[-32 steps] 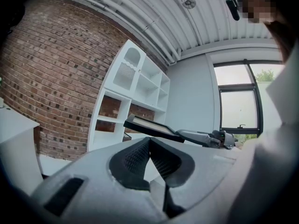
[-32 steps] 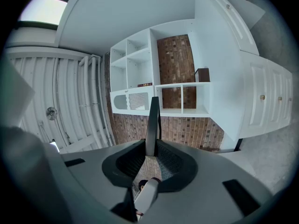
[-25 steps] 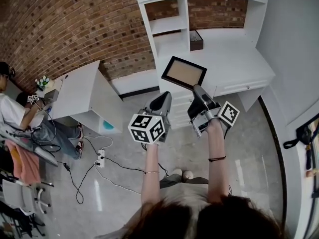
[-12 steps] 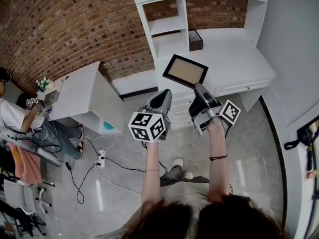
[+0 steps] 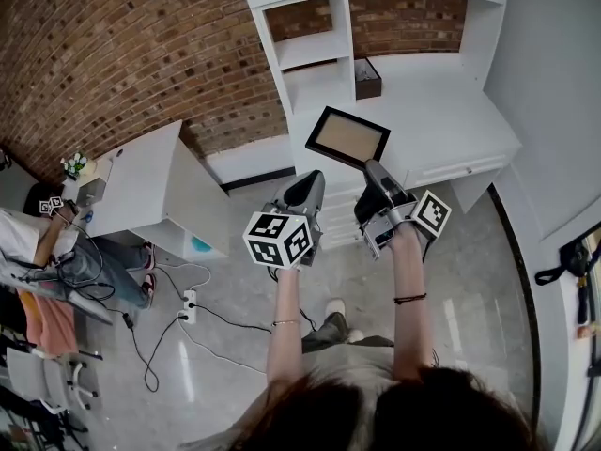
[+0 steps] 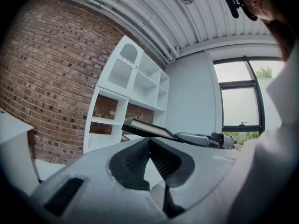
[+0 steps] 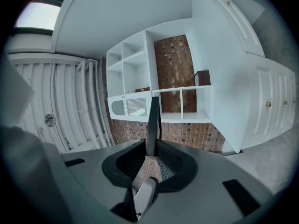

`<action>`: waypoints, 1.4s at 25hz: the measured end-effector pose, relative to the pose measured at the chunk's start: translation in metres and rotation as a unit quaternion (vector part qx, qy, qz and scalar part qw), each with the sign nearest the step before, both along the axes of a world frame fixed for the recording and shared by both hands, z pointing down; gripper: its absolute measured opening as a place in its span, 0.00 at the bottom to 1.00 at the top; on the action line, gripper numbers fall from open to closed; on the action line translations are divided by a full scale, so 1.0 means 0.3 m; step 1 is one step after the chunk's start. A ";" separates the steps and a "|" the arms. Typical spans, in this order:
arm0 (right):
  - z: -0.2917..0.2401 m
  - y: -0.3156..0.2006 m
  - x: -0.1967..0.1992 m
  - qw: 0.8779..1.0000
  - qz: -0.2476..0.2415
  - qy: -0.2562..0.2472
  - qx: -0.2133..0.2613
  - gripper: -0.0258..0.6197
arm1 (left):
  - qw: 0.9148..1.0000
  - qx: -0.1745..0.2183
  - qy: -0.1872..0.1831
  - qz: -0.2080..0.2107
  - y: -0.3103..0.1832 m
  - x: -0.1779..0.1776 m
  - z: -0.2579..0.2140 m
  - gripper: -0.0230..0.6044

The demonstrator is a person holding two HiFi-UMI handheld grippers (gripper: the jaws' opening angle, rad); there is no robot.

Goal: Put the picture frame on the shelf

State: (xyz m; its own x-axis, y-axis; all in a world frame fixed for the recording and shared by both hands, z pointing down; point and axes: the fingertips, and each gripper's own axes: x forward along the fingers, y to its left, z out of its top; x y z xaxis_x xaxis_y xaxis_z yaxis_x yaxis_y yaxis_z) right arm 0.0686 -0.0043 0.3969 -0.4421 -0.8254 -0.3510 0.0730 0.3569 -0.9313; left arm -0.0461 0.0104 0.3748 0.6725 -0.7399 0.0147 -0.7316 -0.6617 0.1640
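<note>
hardly moved since a second ago: frame [image 5: 346, 137] and both grippers in the same spots. only change: person [image 5: 42, 242] at the far left, now closer to the picture's edge.

counted: one frame, two grippers, one white shelf [image 5: 315, 50], one dark box [image 5: 369, 76], one white table [image 5: 150, 172], one person sitting, one bunch of wires [image 5: 174, 313] on the floor [image 5: 488, 289].

right gripper [image 5: 372, 169]: jaws closed tight on the frame's lower right edge. from that gripper's own view, frame seen edge-on, standing straight up between the two pads like a thin dark stick.

left gripper [image 5: 313, 178]: jaws pressed together at the tips, nothing held. just below the frame's lower left edge, with a small gap between.

frame up in the air, tilted, brown face up. held in front of the shelf, over the front edge of the desk top [image 5: 451, 111]. not on any shelf board yet.

room to move: shelf holes open at the front, straight past the frame's far edge. box on the desk top, right up against the shelf's post. wide flat desk top off to the right of the frame. lots of floor under both arms. table well apart on the left, wires on the floor near it.
</note>
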 end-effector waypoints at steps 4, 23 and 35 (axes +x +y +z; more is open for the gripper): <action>0.002 -0.076 -0.014 1.000 0.003 0.006 -0.005 0.15 | 1.000 0.003 0.008 -0.004 -0.077 -0.036 -0.017 0.05; 0.002 -0.326 -0.052 1.000 0.010 0.005 -0.009 0.15 | 1.000 0.003 0.014 0.010 -0.346 -0.059 -0.021 0.05; 0.010 -0.421 -0.091 1.000 0.027 -0.004 -0.005 0.15 | 1.000 0.009 0.005 0.024 -0.455 -0.102 -0.016 0.05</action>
State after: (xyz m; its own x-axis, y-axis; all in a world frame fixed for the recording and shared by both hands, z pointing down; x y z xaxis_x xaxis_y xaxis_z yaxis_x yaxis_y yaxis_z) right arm 0.0415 -0.1307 0.3999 -0.3938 -0.8516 -0.3459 0.0612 0.3512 -0.9343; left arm -0.0767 -0.1260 0.3702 0.7077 -0.7065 -0.0052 -0.6970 -0.6993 0.1588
